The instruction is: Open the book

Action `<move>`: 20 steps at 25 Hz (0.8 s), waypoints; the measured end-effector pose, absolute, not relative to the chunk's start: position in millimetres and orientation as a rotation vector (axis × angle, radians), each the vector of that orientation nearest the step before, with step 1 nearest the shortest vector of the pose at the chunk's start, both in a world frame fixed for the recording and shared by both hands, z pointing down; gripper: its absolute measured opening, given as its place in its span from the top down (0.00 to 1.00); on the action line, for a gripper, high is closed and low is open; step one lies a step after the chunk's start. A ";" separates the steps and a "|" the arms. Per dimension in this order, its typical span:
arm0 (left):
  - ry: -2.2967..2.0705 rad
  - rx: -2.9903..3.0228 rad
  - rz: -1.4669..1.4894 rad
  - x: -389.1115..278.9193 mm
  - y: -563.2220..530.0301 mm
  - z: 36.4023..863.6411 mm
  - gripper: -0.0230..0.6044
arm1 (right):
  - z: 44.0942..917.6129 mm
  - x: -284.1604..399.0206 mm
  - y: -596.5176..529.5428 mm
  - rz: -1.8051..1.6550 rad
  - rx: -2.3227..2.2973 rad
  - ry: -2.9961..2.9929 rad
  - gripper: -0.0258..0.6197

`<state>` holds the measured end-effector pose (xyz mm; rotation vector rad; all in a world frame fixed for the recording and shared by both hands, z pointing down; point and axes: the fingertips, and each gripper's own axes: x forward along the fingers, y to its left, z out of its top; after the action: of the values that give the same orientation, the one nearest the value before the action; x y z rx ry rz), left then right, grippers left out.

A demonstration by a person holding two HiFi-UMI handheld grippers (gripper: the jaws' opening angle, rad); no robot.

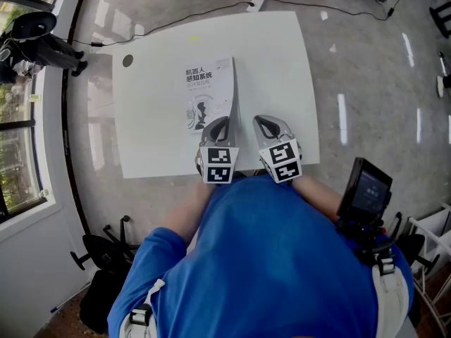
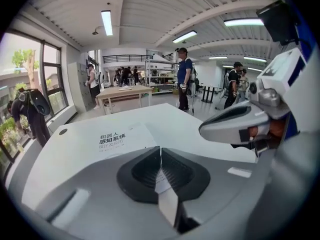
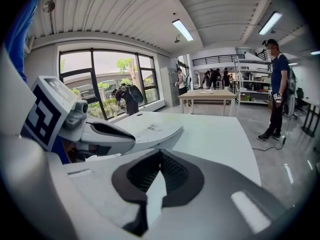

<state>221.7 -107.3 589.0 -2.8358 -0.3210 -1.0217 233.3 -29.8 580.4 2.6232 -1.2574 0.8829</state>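
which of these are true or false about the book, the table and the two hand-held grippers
1. The book lies on the white table. True.
2. The left hand-held gripper is open and clear of the book. False: its jaws are shut on the edge of the cover.
3. The right hand-held gripper grips the book too. False: it is shut on nothing, beside the book.
4. The cover curves up off the pages at the corner nearest the person. True.
5. A mug stands on the table. False: no mug is on it.
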 end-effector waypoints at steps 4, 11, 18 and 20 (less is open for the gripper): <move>-0.324 -2.926 -0.982 216.0 -125.1 577.6 0.94 | 589.8 220.1 -52.2 0.925 2.544 -1.296 0.96; -0.313 -3.073 -0.933 213.9 -154.4 557.0 0.94 | 609.1 208.6 -85.0 0.945 2.363 -1.322 0.96; -0.315 -3.200 -0.892 202.8 -188.1 546.9 0.94 | 645.9 199.9 -108.1 0.982 2.213 -1.278 0.96; -0.309 -3.222 -0.878 201.3 -197.0 543.4 0.94 | 648.4 201.7 -111.9 0.991 2.208 -1.265 0.96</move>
<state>201.3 -197.0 543.4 -3.2221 -0.3090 -0.8780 201.7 -111.9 648.4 2.2081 -1.2650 0.9914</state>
